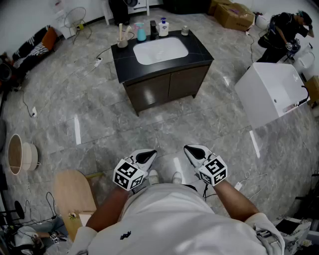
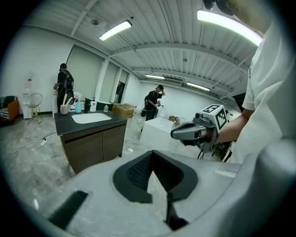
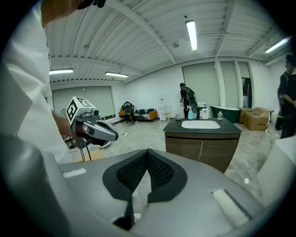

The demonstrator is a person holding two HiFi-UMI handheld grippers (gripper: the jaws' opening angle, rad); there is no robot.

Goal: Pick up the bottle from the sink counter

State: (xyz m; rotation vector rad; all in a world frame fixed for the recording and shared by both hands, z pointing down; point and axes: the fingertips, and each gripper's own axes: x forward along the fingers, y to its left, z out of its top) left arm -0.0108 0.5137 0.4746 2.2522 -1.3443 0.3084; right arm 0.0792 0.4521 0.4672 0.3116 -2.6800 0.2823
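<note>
The sink counter (image 1: pixel 199 54) stands across the grey floor, a black top with a white basin. Along its back edge stand a teal bottle (image 1: pixel 141 33), a dark bottle (image 1: pixel 153 30), a white bottle with a blue cap (image 1: pixel 163 27) and a small jar (image 1: pixel 185 31). My left gripper (image 1: pixel 149 155) and right gripper (image 1: pixel 191 149) are held close to my body, far from the counter, both shut with nothing between the jaws. In the left gripper view the counter (image 2: pixel 90 123) is ahead at left, and in the right gripper view the counter (image 3: pixel 203 127) is ahead at right.
A cup of brushes (image 1: pixel 122 41) sits at the counter's left corner. A white tub (image 1: pixel 271 92) stands to the right, with a person (image 1: pixel 286 30) and cardboard boxes (image 1: pixel 234 15) beyond. A wooden stool (image 1: pixel 72 191) and baskets (image 1: pixel 17 154) are at left. Cables (image 1: pixel 27 107) trail over the floor.
</note>
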